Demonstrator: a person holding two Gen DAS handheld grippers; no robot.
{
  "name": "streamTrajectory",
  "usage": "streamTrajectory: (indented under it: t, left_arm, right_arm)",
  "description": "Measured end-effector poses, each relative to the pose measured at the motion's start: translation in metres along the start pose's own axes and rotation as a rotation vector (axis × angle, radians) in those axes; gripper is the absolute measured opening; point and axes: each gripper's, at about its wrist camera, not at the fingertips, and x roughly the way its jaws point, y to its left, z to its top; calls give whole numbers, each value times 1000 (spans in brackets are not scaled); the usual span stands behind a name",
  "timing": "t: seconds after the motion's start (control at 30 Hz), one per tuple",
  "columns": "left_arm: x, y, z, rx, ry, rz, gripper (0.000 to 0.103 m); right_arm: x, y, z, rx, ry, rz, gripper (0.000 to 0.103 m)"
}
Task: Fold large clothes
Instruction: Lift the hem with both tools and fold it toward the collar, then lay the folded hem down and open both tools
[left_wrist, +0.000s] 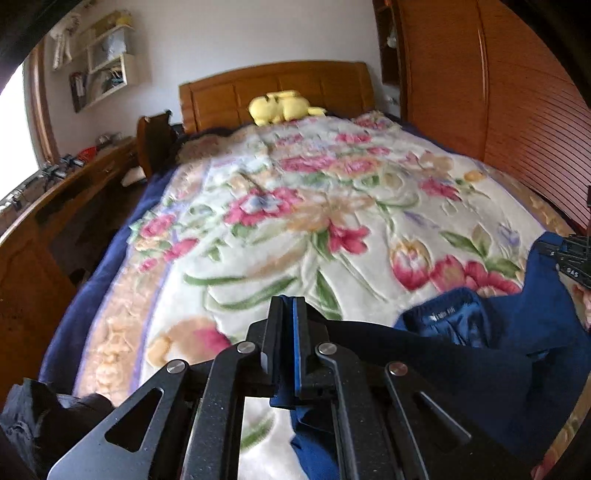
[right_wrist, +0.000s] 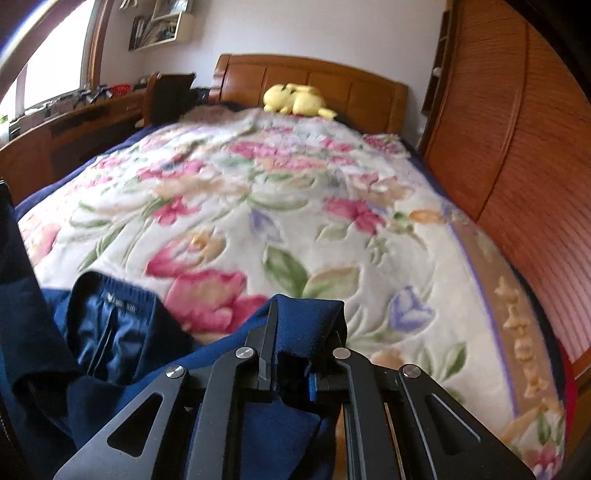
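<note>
A navy blue garment (left_wrist: 480, 354) lies bunched at the near end of the floral bedspread (left_wrist: 295, 221), its labelled inner collar (left_wrist: 445, 319) showing. My left gripper (left_wrist: 290, 306) is shut on an edge of the garment, blue cloth pinched between its jaws. My right gripper (right_wrist: 306, 314) is shut on another edge of the garment (right_wrist: 280, 424), with cloth draped over its fingertips; the collar (right_wrist: 118, 314) lies to its left. The right gripper also shows at the right edge of the left wrist view (left_wrist: 572, 258).
A yellow plush toy (left_wrist: 280, 107) rests against the wooden headboard (left_wrist: 273, 85). A wooden wardrobe (left_wrist: 498, 92) lines the bed's right side, a wooden desk (left_wrist: 55, 206) and chair (left_wrist: 155, 140) the left. Dark cloth (left_wrist: 40, 417) lies at the near left corner.
</note>
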Motion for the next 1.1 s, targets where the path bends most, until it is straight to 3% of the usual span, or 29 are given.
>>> streamTrajectory:
  t: [0.03, 0.07, 0.13, 0.2, 0.47, 0.63, 0.73, 0.93, 1.03, 1.07, 1.1]
  left_arm:
    - [1, -2, -3, 2, 16, -17, 6]
    - [2, -5, -5, 6, 23, -27, 7]
    - [-3, -13, -11, 29, 22, -30, 13]
    - [-12, -20, -15, 39, 13, -45, 25]
    - [-37, -46, -36, 65, 13, -148, 32]
    - [-50, -60, -60, 65, 19, -200, 32]
    - [-55, -65, -76, 62, 20, -194, 32]
    - [-61, -65, -109, 18, 34, -222, 32]
    - [-64, -65, -125, 21, 38, -210, 32]
    - [-64, -64, -129, 18, 42, -214, 32]
    - [-64, -63, -135, 18, 48, -219, 32]
  right_arm:
    - [1, -2, 0, 2, 10, 14, 25]
    - [0, -3, 0, 3, 12, 21, 41]
    - [-3, -4, -1, -2, 8, 37, 64]
    - [-16, 1, -1, -36, -2, 34, 71]
    - [-60, 18, -25, -149, 4, 158, 72]
    - [-78, 17, -47, -141, 39, 214, 72]
    - [-78, 23, -54, -199, 70, 200, 72]
    - [-60, 12, -51, -264, 173, 66, 72]
    - [-51, 7, -47, -270, 200, 40, 72]
    - [-48, 6, -44, -277, 204, 43, 66]
    - [-46, 7, -42, -293, 205, 53, 47]
